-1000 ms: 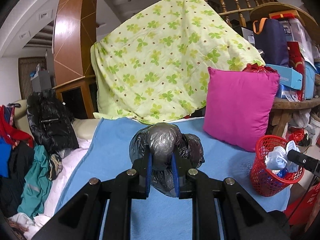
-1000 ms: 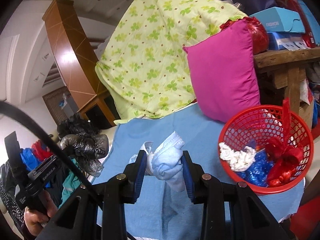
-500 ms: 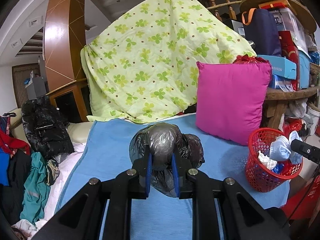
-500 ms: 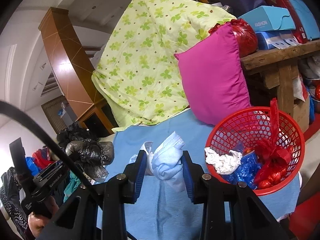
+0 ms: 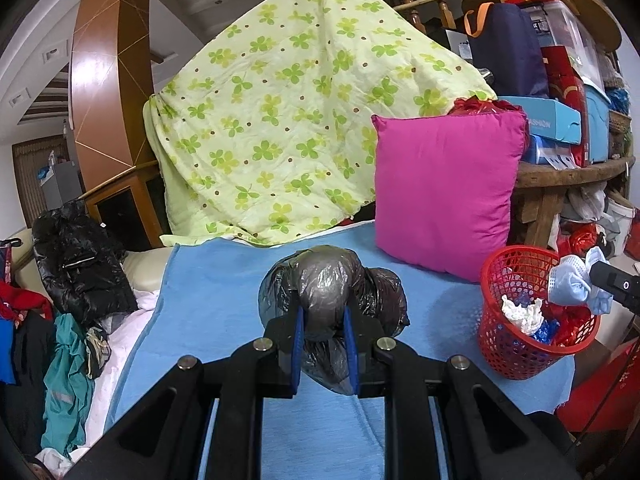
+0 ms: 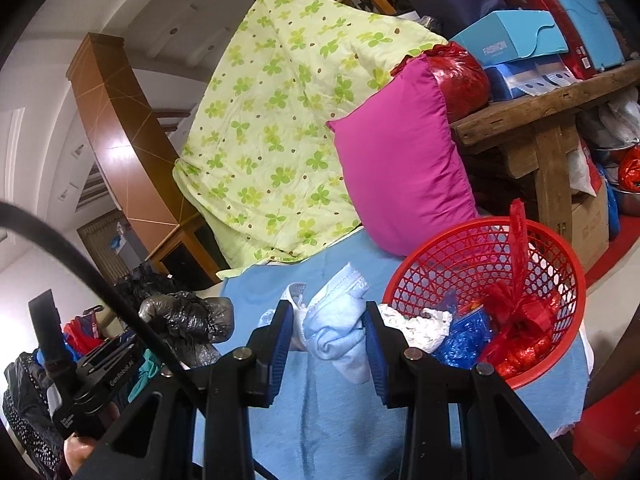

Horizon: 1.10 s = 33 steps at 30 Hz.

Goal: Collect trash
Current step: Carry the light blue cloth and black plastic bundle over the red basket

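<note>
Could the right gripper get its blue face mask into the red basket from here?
Probably yes. The right gripper is shut on the blue face mask right beside the red basket, whose top is open; nothing stands between them, and the trash inside lies low.

blue box (image 6: 512,42): "FASHION" | left hand-held gripper (image 6: 100,380): "GenRobot.AI"

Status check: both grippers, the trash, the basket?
Left gripper shut on crumpled black plastic bag. Right gripper shut on light blue face mask. Red basket close right, part full; path clear.
</note>
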Each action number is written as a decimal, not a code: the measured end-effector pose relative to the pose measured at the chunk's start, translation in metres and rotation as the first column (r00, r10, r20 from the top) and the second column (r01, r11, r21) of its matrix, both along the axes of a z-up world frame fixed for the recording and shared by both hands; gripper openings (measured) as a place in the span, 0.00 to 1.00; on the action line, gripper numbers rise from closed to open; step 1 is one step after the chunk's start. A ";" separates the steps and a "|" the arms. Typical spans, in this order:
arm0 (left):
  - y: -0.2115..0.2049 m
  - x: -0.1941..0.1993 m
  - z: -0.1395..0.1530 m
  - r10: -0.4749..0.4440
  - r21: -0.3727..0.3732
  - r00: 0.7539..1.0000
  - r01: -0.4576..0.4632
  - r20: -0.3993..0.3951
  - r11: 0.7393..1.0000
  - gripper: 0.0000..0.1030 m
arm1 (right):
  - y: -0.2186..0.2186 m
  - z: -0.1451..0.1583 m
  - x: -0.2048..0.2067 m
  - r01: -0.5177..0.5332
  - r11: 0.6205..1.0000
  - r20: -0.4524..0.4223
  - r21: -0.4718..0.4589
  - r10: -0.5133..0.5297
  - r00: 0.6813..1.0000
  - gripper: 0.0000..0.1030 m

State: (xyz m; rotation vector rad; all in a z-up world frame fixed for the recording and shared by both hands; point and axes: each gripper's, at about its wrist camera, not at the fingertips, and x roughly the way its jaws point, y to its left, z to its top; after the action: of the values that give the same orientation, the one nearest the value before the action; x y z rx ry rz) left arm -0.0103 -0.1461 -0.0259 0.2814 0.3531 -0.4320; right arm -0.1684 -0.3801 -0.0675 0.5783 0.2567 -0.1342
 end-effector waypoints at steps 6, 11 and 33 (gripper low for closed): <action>-0.010 -0.004 -0.002 -0.015 0.014 1.000 0.015 0.003 1.000 0.19 | -0.006 -0.002 -0.008 0.015 1.000 0.009 0.015 -0.015 1.000 0.36; -0.018 -0.008 -0.003 -0.028 0.025 1.000 0.028 0.006 0.999 0.19 | -0.011 -0.002 -0.015 0.031 0.999 0.015 0.025 -0.032 0.999 0.36; -0.051 -0.024 -0.005 -0.086 0.065 0.996 0.085 0.019 0.994 0.19 | -0.028 -0.009 -0.036 0.075 0.995 0.029 0.059 -0.076 0.997 0.37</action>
State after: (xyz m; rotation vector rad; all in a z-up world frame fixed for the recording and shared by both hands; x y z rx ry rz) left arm -0.0342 -0.1970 -0.0304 0.3649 0.3346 -0.5019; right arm -0.2044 -0.4076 -0.0762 0.6478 0.2092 -0.1912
